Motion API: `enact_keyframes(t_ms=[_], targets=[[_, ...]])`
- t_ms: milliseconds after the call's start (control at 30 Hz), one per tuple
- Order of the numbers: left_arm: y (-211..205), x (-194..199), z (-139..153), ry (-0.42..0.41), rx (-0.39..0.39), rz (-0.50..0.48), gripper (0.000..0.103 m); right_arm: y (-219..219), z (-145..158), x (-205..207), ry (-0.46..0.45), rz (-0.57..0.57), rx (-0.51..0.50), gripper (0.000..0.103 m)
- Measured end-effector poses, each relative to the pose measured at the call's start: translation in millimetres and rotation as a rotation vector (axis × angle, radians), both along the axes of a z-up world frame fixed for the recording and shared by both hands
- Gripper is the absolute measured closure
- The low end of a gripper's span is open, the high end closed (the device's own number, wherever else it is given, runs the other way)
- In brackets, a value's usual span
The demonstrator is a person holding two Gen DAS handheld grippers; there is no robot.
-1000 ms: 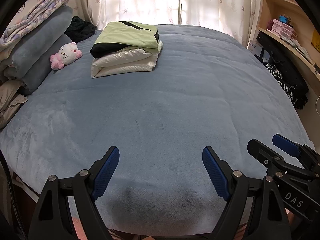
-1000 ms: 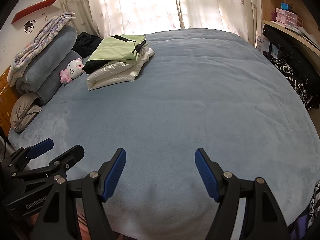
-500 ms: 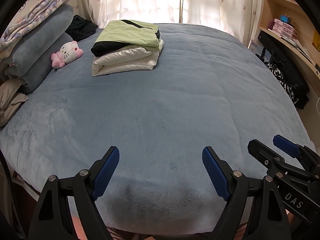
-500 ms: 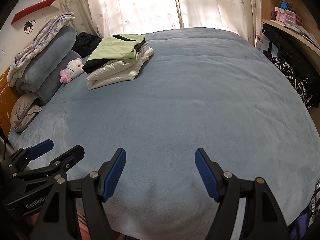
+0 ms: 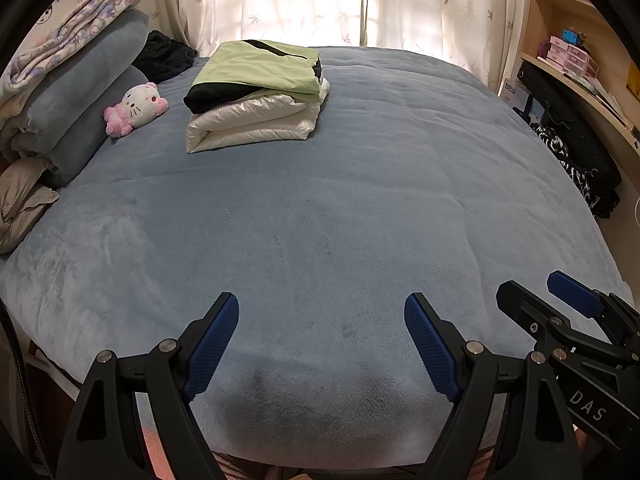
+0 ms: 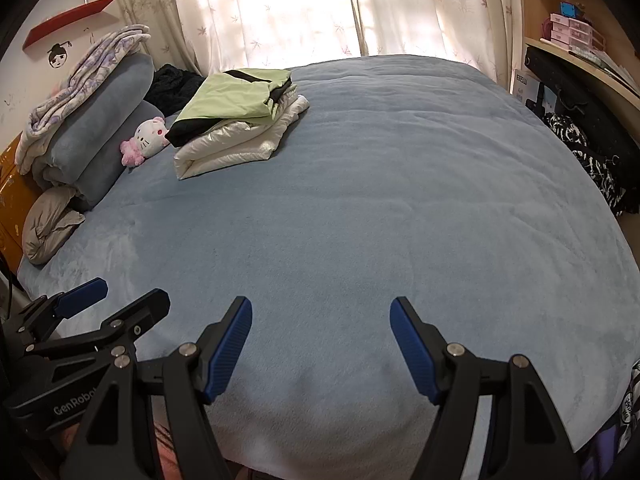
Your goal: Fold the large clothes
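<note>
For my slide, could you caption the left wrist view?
Open left gripper above blue bedspread; folded clothes beyond.

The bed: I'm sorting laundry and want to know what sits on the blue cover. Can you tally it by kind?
Folded garments in the stack: 2, green and black jacket on top of white padded coat
Plush toys: 1, white and pink cat plush
Dark unfolded clothing heaps: 1, black heap by the curtain
Rolled blue-grey blankets: 1
Total: 5

On the right gripper [image 5: 560,304] beside your left one you can read "DAS", on the left gripper [image 6: 116,300] in your right view "GenRobo" cut off, while the white box's [image 5: 514,94] print stays illegible.
</note>
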State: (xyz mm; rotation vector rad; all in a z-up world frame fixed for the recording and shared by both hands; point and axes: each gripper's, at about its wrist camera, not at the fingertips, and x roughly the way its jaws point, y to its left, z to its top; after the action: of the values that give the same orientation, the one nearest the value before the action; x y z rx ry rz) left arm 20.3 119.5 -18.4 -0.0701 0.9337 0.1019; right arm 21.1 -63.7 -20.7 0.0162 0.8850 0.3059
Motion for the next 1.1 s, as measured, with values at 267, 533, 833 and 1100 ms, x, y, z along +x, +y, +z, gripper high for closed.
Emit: enact_keyframes(t_ms=[267,533,833,1100], targets=[[-1.4,-0.9,0.8,0.002,0.004,0.005,0.019,-0.5,-0.4,0.0,0.002,0.0,0.0,0.031],[-4.1,-1.7,1.5,0.006,0.01,0.006,0.019,-0.7,-2.1,-1.4,0.004,-0.002,0.001,0.031],[-4.5,-2.7,1.6,0.005,0.013,0.005,0.019,-1.5,-2.0,-1.1,0.003,-0.001,0.002,0.031],[-5.7,-3.0,1.7,0.006,0.015,0.006,0.019,-1.8,-2.1,-0.9,0.004,-0.001,0.003,0.031]])
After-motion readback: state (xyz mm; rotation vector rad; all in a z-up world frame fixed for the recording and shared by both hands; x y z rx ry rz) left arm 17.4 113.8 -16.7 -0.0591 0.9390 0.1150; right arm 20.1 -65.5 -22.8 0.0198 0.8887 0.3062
